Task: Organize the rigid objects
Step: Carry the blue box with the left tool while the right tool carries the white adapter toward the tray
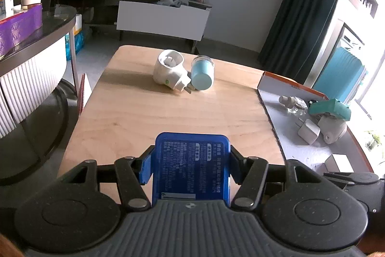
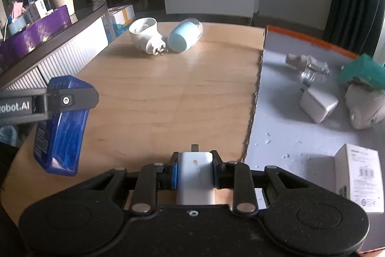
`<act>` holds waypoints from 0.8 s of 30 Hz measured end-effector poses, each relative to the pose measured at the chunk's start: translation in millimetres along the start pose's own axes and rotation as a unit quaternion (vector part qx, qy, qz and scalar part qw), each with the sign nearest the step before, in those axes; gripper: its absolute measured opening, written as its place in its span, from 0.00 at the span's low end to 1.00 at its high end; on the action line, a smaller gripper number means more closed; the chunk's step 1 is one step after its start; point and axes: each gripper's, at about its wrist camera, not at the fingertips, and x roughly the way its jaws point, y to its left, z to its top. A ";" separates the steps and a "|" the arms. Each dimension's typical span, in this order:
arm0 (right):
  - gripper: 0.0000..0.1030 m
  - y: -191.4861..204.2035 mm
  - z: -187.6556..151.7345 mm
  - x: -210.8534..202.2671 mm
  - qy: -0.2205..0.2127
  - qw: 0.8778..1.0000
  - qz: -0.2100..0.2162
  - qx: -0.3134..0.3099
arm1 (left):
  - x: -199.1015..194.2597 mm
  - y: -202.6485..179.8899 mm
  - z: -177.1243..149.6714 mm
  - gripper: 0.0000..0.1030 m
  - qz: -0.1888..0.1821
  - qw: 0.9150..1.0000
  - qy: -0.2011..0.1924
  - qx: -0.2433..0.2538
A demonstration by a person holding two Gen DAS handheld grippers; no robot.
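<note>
Rigid objects are lying spread over a pale wooden tabletop (image 1: 149, 112), the largest surface in both views, and over a flat grey cardboard sheet with an orange edge (image 2: 284, 117) that is covering the table's right side. The left gripper (image 1: 191, 161) is clamping a blue rectangular plastic box with white printed text (image 1: 192, 168) between its blue-padded fingers, holding it above the near edge of the table; in the right wrist view that same box is hanging at the left, clear of the wood. The right gripper (image 2: 195, 171) is sitting closed on a white rectangular plug adapter (image 2: 195, 175), its prongs pointing forward over the table just beside the cardboard's ragged edge. At the far end of the table a white rounded plug-in device with metal pins (image 1: 169, 70) is lying on its side, touching a light blue cylindrical jar with a clear base (image 1: 202, 72). On the cardboard a white printed carton (image 2: 361, 180) is standing near the right gripper, and farther back a teal-topped white plug-in unit (image 2: 365, 98), a white cube charger (image 2: 317, 105) and a small clear glass bottle (image 2: 310, 66) are resting close together, the bottle tipped over.
</note>
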 end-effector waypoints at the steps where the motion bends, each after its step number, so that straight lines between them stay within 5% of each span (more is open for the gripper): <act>1: 0.31 -1.6 0.5 -1.7 -0.005 1.000 0.002 0.002 | -0.8 0.0 -0.1 0.59 0.001 1.000 0.000 -0.001; 24: 0.31 -11.4 35.2 -87.0 -0.122 0.992 0.013 0.005 | -31.5 -39.8 11.7 0.59 0.016 0.999 -0.033 0.026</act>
